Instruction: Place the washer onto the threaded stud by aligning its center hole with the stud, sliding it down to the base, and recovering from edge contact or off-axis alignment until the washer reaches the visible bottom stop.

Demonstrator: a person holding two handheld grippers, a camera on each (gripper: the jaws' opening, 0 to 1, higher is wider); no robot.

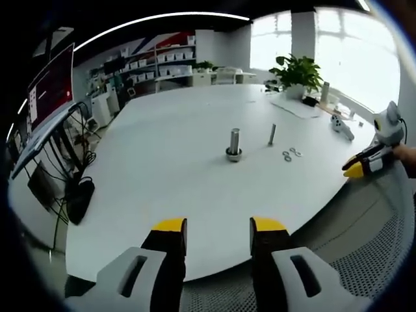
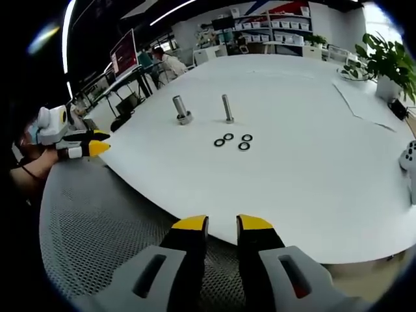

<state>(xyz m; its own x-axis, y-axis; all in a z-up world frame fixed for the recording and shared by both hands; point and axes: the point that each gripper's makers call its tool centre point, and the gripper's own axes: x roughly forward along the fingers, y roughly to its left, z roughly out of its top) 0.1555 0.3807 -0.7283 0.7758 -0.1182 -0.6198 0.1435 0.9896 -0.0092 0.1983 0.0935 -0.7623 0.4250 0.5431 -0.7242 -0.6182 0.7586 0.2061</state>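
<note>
A thick threaded stud (image 1: 233, 143) (image 2: 180, 108) stands upright on a round base on the white table (image 1: 175, 182) (image 2: 312, 182). A thinner stud (image 1: 272, 134) (image 2: 227, 108) stands beside it. Several dark washers (image 1: 290, 155) (image 2: 233, 141) lie flat close to the thin stud. My left gripper (image 1: 219, 227) hangs open over the table's near edge, far from the studs, nothing between its yellow tips; it also appears hand-held (image 2: 88, 146). My right gripper (image 2: 222, 224) is open and empty above the table edge, seen as well from the side (image 1: 361, 166).
A grey mesh chair seat (image 2: 91, 221) (image 1: 377, 253) lies under both grippers. A potted plant (image 1: 298, 73) (image 2: 390, 62), papers (image 2: 364, 97) and a white device (image 2: 409, 159) sit on the far table. Monitors (image 1: 49, 91) and cables stand on the left.
</note>
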